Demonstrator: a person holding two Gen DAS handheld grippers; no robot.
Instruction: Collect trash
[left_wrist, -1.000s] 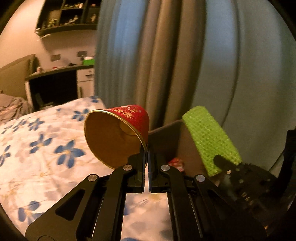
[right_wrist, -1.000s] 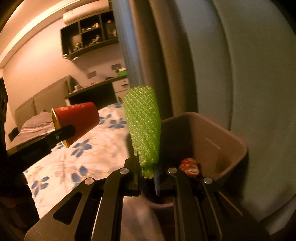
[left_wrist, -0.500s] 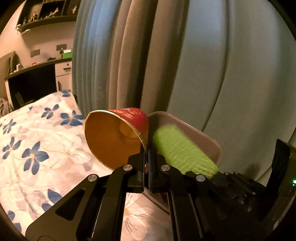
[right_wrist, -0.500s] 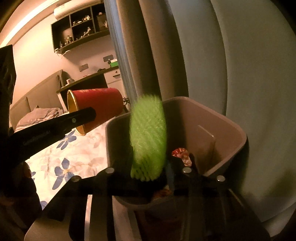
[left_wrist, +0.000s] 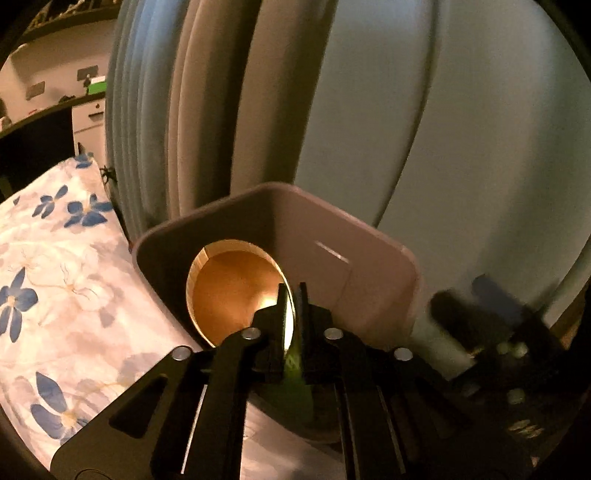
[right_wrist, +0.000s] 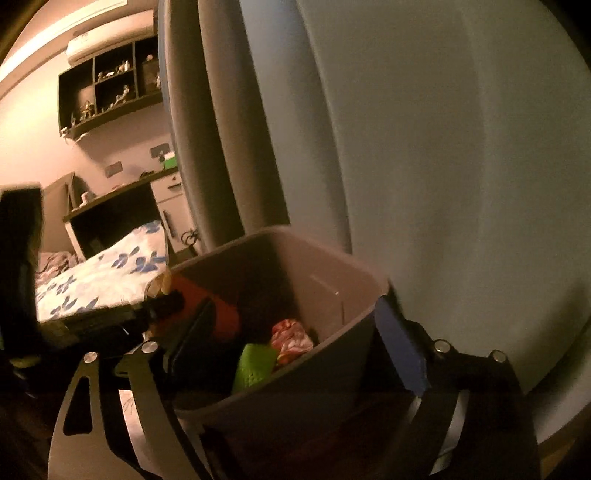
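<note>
With its jaws just sprung wide, the right gripper (right_wrist: 295, 354) has dropped the green foam net (right_wrist: 255, 363) into the bin (right_wrist: 280, 402), while the left gripper's (left_wrist: 293, 306) jaws, just starting to part, barely pinch the red paper cup (left_wrist: 236, 291) over it.

Lots you can't make out here. The red paper cup (left_wrist: 236, 288) only shows its open mouth from the left wrist view; the left gripper (left_wrist: 293, 310) covers the near rim, so whether the pads still pinch it is hard to call. From the right wrist view the cup is smeared by motion blur and half behind a black finger. The green foam net (right_wrist: 255, 363) lies in the bin (right_wrist: 321, 373) with its lower end hidden by the near wall. The bin floor is hidden too. The crumpled red wrapper (right_wrist: 291, 338) is too blurry to read. The right gripper (left_wrist: 476, 314) is a dark smear at the bin's right edge.
</note>
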